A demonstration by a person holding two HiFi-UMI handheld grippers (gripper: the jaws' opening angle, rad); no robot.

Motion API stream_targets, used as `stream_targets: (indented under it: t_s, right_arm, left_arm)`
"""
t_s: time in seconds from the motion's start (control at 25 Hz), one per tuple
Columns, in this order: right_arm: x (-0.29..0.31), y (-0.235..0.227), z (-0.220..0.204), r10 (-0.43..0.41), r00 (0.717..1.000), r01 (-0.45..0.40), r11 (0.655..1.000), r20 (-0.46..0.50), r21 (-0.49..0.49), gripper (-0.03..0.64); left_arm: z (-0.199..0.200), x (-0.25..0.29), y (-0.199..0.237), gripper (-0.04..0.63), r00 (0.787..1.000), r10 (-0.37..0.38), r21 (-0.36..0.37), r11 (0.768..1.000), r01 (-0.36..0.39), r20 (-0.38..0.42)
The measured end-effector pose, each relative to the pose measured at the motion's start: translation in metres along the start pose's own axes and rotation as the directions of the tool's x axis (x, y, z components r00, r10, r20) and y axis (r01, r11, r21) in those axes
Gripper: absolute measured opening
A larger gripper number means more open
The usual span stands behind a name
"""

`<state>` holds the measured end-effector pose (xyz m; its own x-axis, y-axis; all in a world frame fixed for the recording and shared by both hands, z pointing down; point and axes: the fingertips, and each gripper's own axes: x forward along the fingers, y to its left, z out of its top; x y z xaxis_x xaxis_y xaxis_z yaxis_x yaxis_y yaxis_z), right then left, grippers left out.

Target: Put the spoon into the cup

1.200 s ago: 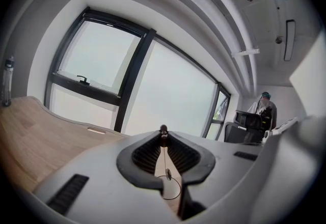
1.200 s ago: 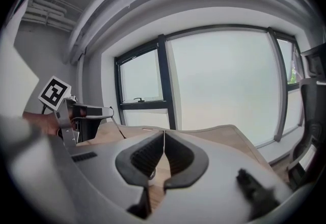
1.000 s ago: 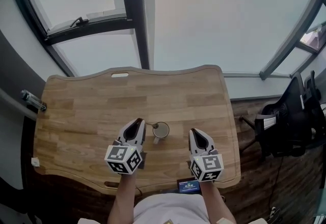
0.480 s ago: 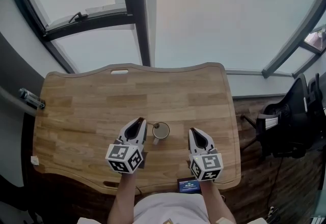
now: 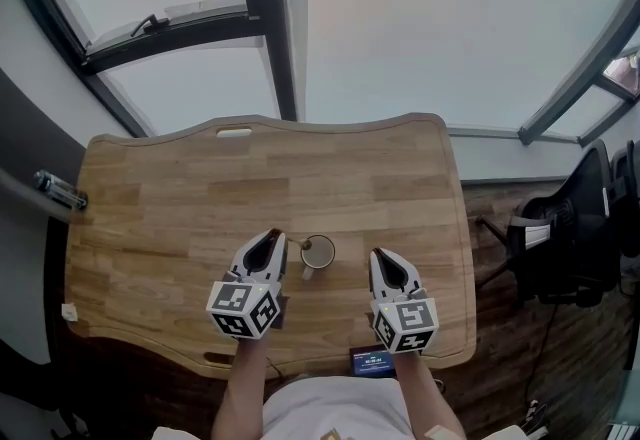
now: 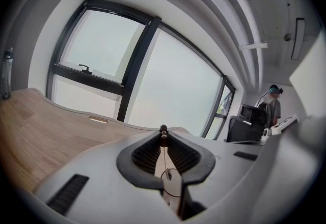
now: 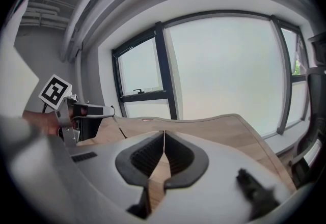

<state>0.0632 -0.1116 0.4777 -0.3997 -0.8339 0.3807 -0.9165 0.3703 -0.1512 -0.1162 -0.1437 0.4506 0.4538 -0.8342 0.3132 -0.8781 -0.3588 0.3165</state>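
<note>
Left gripper view: left gripper clamped on a thin spoon, probably by its handle. Right gripper closed, empty. Cup stands on table between both grippers' tips, nearer the left.

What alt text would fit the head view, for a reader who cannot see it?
Seen from above, a person holds two grippers over the near part of a wooden table, with a cup standing between them. The left gripper is shut on a thin spoon beside the cup; the right gripper is shut and empty. Large windows lie beyond.
</note>
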Motion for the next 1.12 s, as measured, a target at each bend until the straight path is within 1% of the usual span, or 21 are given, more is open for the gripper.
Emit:
stream_targets:
  t_s: [0.72, 1.12]
  right_arm:
    - [0.016, -0.001, -0.019, 0.031, 0.998, -0.032, 0.999, -0.056, -0.004, 0.032]
    - [0.025, -0.006, -0.025, 0.033, 0.997, -0.034, 0.999, -0.074, -0.009, 0.032]
  left_arm:
    - [-0.023, 0.01, 0.013, 0.048, 0.999, 0.024, -0.026, 0.999, -0.025, -0.047]
    - [-0.035, 0.013, 0.016, 0.048, 0.997, 0.017, -0.043, 0.999, -0.02, -0.069]
